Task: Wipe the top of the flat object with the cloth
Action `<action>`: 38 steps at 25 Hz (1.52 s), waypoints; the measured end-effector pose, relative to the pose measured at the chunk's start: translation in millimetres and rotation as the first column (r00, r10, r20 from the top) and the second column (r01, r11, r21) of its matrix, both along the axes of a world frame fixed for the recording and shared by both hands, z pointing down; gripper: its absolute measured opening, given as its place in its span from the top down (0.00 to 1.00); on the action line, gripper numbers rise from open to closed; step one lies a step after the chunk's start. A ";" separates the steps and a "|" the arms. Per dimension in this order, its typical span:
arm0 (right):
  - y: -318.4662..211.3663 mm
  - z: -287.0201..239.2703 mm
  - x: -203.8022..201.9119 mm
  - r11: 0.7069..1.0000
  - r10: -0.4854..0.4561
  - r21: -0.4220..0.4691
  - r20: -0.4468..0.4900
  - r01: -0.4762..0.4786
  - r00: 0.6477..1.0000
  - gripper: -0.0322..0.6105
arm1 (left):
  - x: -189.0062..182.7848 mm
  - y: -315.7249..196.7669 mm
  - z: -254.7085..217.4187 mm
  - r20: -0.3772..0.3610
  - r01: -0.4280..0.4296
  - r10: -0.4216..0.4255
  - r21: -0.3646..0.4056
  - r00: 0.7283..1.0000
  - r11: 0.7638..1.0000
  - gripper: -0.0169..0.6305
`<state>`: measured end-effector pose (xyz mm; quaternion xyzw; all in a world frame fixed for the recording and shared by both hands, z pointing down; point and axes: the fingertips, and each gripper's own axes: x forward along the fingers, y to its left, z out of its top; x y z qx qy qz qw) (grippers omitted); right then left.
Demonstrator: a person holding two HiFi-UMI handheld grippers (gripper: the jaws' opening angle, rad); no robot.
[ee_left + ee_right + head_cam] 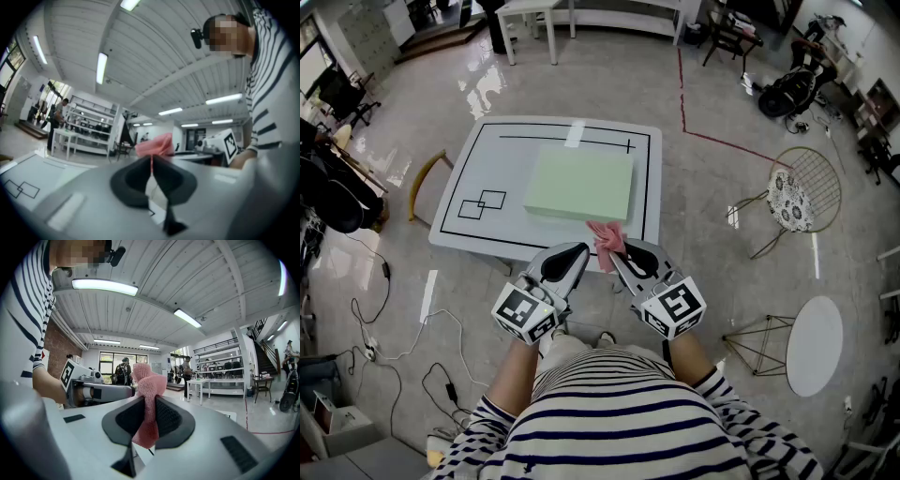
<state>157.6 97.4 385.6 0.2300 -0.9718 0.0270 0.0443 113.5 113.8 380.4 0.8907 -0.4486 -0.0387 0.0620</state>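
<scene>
Looking down from the head view, you get the layout that neither gripper view offers: a white table [459, 187] marked with black lines, a pale green flat slab [579, 183] lying on it, and the pink cloth [607, 239] bunched just past the slab's near edge, at the table's front edge. The left gripper [584, 249] and right gripper [615, 247] meet there tip to tip, with the cloth between them. The slab's top is bare. A wire chair [806, 192] and a small round table [814, 345] stand off to the right on the floor.

From that height the jaws tell you little; the gripper views settle it. In the right gripper view the dark pads [171, 416] are clamped on a thick fold of the cloth, which bulges up above the tips and hangs down below them. The other gripper reaches in from the left to meet the cloth. In the left gripper view the jaws are pressed fully together, with only a thin pink line of cloth running down the seam between the pads [133, 180]. The rest of the bundle rises just beyond the tips, and the right gripper's marker cube [226, 140] sits behind it. Only these two views take in the ceiling lights and the person's striped shirt [26, 319].
</scene>
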 end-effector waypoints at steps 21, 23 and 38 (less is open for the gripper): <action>-15.1 -2.1 -1.7 0.999 -0.022 -0.024 0.030 0.023 0.999 0.87 | 0.4 -16.8 0.2 0.042 -0.006 0.006 0.010 0.999 1.000 0.95; -20.8 -1.9 -3.2 0.999 -0.012 -0.041 0.043 0.014 0.999 0.87 | -3.4 -19.6 1.6 0.059 -0.001 0.001 0.011 0.998 1.000 0.95; -112.0 32.4 -86.3 0.995 0.067 -0.062 -0.081 -0.072 0.994 0.87 | -109.0 -96.7 57.2 0.302 -0.034 0.033 0.000 0.953 0.999 0.95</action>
